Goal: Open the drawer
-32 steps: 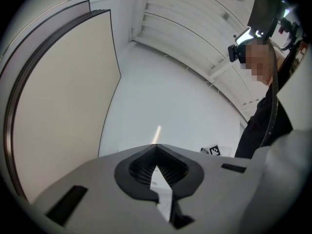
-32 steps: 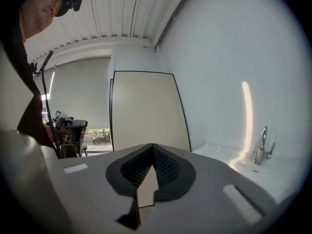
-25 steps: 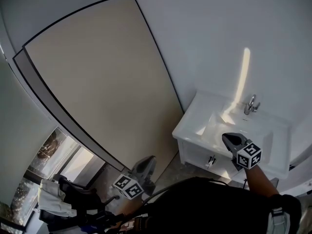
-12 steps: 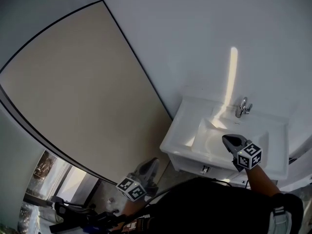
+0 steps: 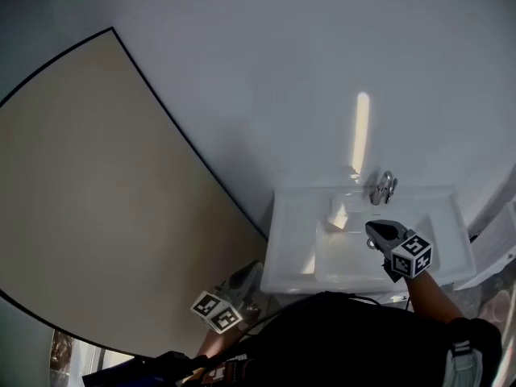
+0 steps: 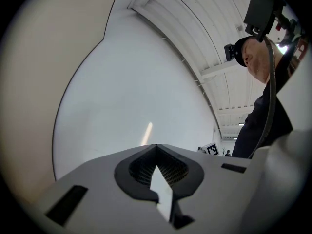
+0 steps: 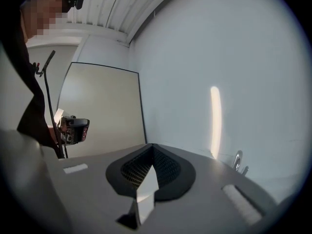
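Jaws of left gripper (image 5: 247, 271) and right gripper (image 5: 376, 231) are pressed together, empty; right one hovers over the sink (image 5: 289, 247).

The white drawer (image 5: 395, 298) sits beneath the sink (image 5: 280, 244), apparently closed. Only a thin sliver of its front shows at the near edge.

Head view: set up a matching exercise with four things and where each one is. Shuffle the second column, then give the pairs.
Things:
1. tap
2. beige panel
3. right gripper
4. left gripper

Places:
A. over the basin
B. beside the basin's front left corner
C. fills the picture's left side
D. at the basin's back rim

Pairs: 1-D, 2-C, 3-A, 4-B
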### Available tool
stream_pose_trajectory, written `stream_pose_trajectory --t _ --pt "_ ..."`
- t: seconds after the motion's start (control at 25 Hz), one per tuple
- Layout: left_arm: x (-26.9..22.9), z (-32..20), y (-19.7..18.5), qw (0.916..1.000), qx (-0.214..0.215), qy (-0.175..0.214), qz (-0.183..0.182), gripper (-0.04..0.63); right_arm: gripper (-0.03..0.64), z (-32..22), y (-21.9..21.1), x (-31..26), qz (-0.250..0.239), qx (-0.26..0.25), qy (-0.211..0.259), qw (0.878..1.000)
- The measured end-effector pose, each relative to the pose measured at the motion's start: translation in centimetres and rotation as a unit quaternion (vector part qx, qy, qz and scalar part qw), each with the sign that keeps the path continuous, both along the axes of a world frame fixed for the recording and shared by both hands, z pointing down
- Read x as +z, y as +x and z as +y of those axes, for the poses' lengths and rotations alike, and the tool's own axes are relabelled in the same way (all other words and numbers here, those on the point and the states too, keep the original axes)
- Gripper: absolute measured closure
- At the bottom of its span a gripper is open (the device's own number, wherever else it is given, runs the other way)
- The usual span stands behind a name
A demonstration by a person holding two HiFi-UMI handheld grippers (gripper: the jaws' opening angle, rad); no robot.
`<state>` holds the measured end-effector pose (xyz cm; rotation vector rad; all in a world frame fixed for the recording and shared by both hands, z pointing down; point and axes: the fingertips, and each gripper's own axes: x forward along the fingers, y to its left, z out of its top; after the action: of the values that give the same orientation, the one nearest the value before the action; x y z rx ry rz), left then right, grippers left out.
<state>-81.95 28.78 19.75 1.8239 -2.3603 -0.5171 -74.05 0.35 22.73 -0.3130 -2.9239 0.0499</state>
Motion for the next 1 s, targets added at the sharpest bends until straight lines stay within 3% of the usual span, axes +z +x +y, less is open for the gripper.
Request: stream_pose_trajectory --t 0.16,0.36,0.56,0.76,1.0 --pt "0.4 -0.7 -4.1 0.9985 0.053 0.010 0.006 0.604 0.617 0.3 -1.5 -0.2 -0.002 0.050 -0.008 0.999" --pt "0.6 -3.7 -8.2 0.9942 0.103 -0.011 0.028 0.604 0.616 -1.2 -2.6 0.0 0.016 0.103 -0.015 0.994" --pt "1.3 -5.3 -8.8 0.9900 0.138 0.002 0.029 0.604 0.616 -1.6 -1.8 0.8 0.022 0.130 -0.010 0.991" --pt "2.1 -7.7 -9.3 0.9901 0.137 0.001 0.028 0.604 0.616 -4.3 -1.8 1.7 0.019 0.135 -0.012 0.991" --pt "-0.2 -13.2 -8.0 0.9938 0.109 -0.012 0.020 0.604 0.616 -9.8 -2.9 -0.1 0.002 0.091 -0.040 0.995"
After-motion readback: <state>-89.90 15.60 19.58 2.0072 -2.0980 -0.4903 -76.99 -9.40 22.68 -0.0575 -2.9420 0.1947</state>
